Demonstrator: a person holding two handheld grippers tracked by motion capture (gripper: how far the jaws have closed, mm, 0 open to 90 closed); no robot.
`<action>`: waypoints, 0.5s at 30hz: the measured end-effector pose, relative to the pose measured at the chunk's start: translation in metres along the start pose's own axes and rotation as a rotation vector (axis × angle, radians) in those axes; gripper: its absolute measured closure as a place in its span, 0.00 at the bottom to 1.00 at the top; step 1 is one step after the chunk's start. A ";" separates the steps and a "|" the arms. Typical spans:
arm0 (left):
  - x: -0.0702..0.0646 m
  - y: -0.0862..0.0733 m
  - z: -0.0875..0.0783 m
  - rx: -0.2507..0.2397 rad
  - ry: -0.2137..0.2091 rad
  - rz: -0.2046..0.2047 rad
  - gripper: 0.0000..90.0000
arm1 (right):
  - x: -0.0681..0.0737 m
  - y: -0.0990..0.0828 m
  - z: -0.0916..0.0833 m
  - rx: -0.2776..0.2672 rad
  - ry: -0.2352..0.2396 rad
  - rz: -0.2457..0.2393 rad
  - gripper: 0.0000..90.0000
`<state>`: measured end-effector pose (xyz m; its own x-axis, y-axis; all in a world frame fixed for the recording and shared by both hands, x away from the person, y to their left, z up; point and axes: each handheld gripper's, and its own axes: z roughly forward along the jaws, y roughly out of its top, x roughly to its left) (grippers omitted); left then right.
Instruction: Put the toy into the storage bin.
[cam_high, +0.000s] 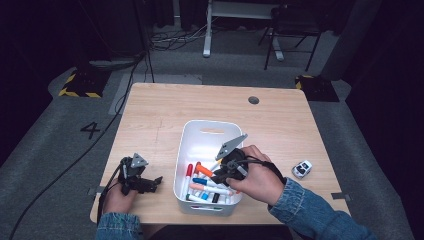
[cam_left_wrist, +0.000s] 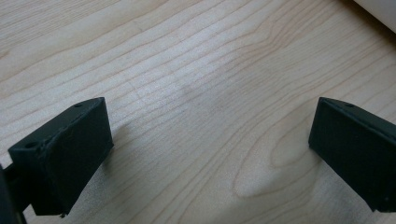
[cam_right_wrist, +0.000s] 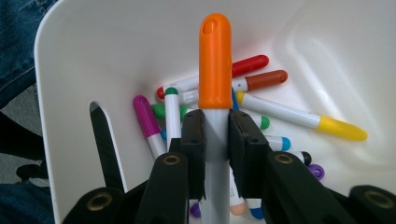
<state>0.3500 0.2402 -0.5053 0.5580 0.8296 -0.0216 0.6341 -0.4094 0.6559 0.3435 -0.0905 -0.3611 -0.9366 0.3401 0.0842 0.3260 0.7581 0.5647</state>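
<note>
You are pinching the white marker with the orange cap (cam_right_wrist: 215, 60) in your right claw (cam_right_wrist: 216, 135) over the white plastic bin (cam_high: 186, 145) of markers, where a loose grip is risking a tilt or slip, while your left claw (cam_left_wrist: 210, 149) is hanging spread above the pale wooden surface (cam_high: 280, 120).

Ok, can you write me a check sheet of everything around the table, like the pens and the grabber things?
Surface: pale wooden table, with a round grey cap near its far edge.
Job's things: white bin with coloured markers lying loose inside; orange-capped marker held over them.
Clutter: a small white toy car right of the bin.
Grippers: right gripper shut on the orange-capped marker's white barrel; left gripper open over bare wood.
Cables: a black cable on the floor left of the table; more cables on the floor behind it.
Surroundings: grey carpet with a number 4, yellow-black striped feet, a dark chair behind.
</note>
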 end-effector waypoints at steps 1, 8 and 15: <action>0.000 0.000 0.000 -0.001 0.002 0.002 0.00 | 0.001 0.000 0.001 0.014 0.000 -0.001 0.86; 0.000 0.000 0.000 -0.001 0.000 -0.001 0.00 | 0.009 -0.001 0.007 0.077 0.005 0.048 0.86; 0.000 0.000 0.000 0.001 -0.003 -0.001 0.00 | 0.006 -0.002 0.009 0.052 0.026 0.054 0.66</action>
<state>0.3499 0.2402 -0.5055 0.5587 0.8290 -0.0244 0.6351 -0.4087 0.6555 0.3380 -0.0849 -0.3688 -0.9205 0.3668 0.1349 0.3813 0.7674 0.5154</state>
